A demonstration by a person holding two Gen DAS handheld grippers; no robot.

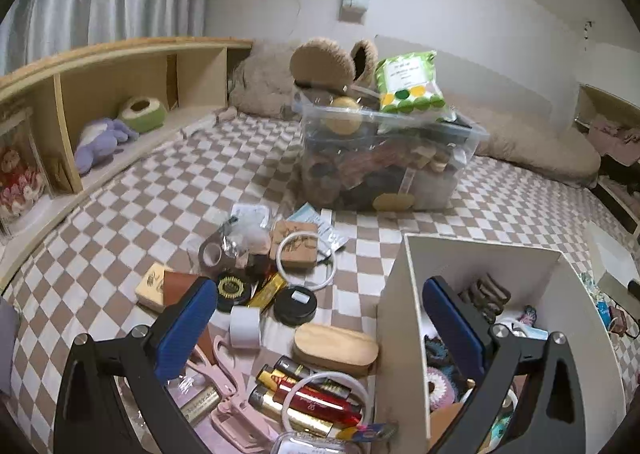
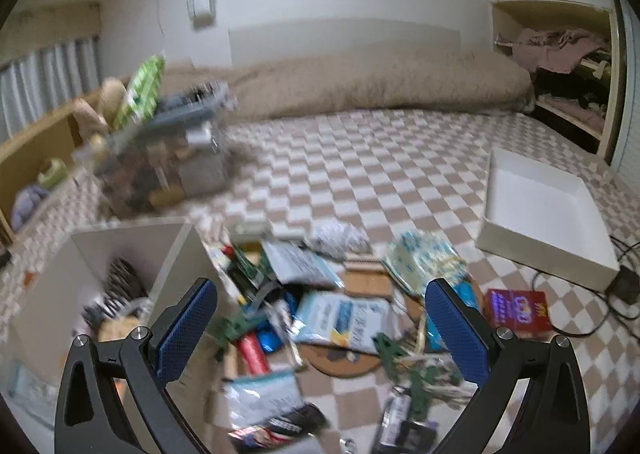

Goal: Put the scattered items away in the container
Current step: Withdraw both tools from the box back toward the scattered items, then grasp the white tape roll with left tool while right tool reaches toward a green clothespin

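Note:
A white open box [image 1: 400, 294] stands on the checkered bed and holds hair clips and crochet pieces; it also shows in the right wrist view [image 2: 176, 250]. My left gripper [image 1: 320, 318] is open and empty, straddling the box's left wall above scattered items: a wooden oval case [image 1: 336, 348], a black round tin [image 1: 295, 306], a white tape roll [image 1: 245, 328], lipsticks [image 1: 312, 400], pink scissors [image 1: 224, 374]. My right gripper [image 2: 320, 318] is open and empty above a blurred pile of packets [image 2: 344, 318] right of the box.
A full clear plastic bin [image 1: 380, 158] with a green wipes pack stands behind the pile. A wooden shelf [image 1: 120, 86] runs along the left. A white box lid [image 2: 548, 222] and a red packet [image 2: 516, 308] lie at the right. A beige pillow [image 2: 380, 82] lies at the back.

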